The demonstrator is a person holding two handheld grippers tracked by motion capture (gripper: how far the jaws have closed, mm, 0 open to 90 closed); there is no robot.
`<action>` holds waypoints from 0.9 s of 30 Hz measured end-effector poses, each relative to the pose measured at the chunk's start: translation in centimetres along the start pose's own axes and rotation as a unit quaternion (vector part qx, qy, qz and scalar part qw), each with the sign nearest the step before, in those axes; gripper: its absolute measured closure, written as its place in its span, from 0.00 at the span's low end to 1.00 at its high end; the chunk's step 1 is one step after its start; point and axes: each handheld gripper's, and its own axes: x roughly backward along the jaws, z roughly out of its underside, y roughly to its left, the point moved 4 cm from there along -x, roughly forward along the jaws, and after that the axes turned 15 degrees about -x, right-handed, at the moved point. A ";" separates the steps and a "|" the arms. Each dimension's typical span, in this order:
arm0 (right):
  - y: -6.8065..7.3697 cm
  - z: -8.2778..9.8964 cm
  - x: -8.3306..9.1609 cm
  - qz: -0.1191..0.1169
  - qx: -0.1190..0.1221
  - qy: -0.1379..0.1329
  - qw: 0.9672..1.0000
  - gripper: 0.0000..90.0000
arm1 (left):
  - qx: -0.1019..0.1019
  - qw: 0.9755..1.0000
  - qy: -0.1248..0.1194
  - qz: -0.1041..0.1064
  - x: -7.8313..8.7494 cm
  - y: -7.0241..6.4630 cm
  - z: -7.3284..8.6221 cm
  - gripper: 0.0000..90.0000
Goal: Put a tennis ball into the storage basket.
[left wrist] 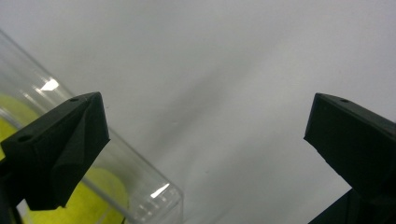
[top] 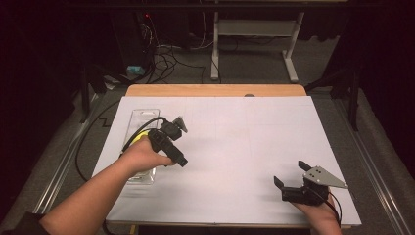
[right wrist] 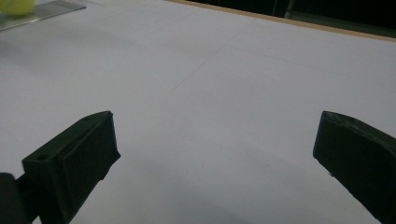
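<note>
A clear plastic container [top: 145, 116] lies on the left of the white table top [top: 235, 142], with a yellow-green ball [top: 141, 137] inside it. My left gripper [top: 171, 147] hovers over the container's right side, held by a hand. In the left gripper view it [left wrist: 205, 135] is open and holds nothing; the container's corner [left wrist: 154, 191] and a yellow-green ball [left wrist: 100, 186] lie by the left jaw. My right gripper [top: 290, 174] rests low at the front right, open and holding nothing [right wrist: 215, 140]. Far off in its view are the ball [right wrist: 16, 5] and the container's edge [right wrist: 42, 11].
The white sheet covers a wooden table whose far edge [top: 215, 90] shows. Behind it stand a white frame's legs [top: 291, 54] and cables [top: 161, 58] on the floor. A black cable [top: 80, 152] trails off the table's left side.
</note>
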 end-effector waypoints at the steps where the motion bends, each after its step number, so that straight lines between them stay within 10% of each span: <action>1: 0.0 0.0 0.0 0.000 0.000 0.000 1.000 0.00 | -0.002 1.000 0.000 0.003 -0.1 -0.2 -0.2 0.01; 10: 0.0 0.0 0.1 -0.001 0.000 -0.001 1.000 0.00 | -0.004 0.999 -0.034 0.007 -2.2 -1.1 -0.9 0.01; 18: 0.1 0.0 0.1 -0.001 -0.001 -0.001 1.000 0.00 | 0.015 0.994 -0.106 0.000 -5.2 -1.9 -0.5 0.00; 27: 0.3 0.0 0.0 -0.002 0.000 0.001 1.000 0.00 | 0.045 0.975 -0.218 -0.020 -7.0 -2.2 0.8 0.01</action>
